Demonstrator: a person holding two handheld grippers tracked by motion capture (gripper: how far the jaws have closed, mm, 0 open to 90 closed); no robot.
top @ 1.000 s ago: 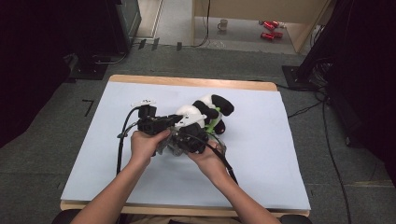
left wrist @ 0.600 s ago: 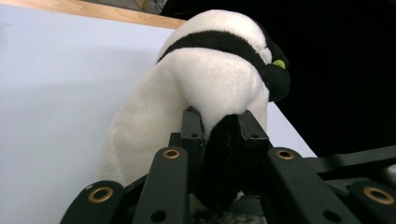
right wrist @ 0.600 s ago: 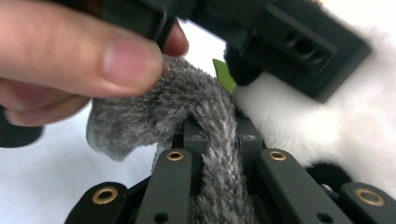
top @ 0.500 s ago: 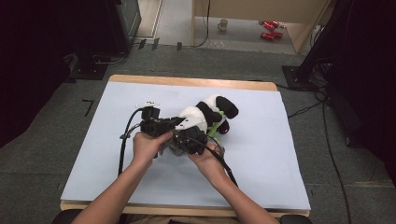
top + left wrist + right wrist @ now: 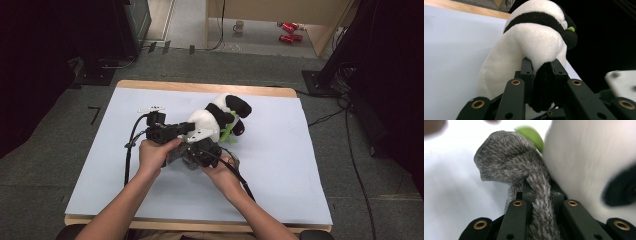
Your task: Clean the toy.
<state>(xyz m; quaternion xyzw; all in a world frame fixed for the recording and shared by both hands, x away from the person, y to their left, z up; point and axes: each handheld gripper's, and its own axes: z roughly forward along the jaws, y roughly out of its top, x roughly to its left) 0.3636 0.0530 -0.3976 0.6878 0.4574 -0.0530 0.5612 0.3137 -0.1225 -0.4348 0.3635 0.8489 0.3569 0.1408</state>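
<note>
Two black hand-held grippers, bare forearms

Matte black jaw links (image 5: 541, 82) carry brass-ringed rivets behind the jaws; a black cable (image 5: 131, 150) trails back, a grey three-cornered plate (image 5: 200, 134) sits on top.

The pale blue surface (image 5: 300, 165) is viewed from above, near side; the black-and-white plush panda (image 5: 220, 117) (image 5: 529, 45) (image 5: 584, 160) is shared, seen close up along both grippers.

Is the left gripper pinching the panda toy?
Touching. In the left gripper view, the left gripper is shut on a black part of the panda toy.
</note>
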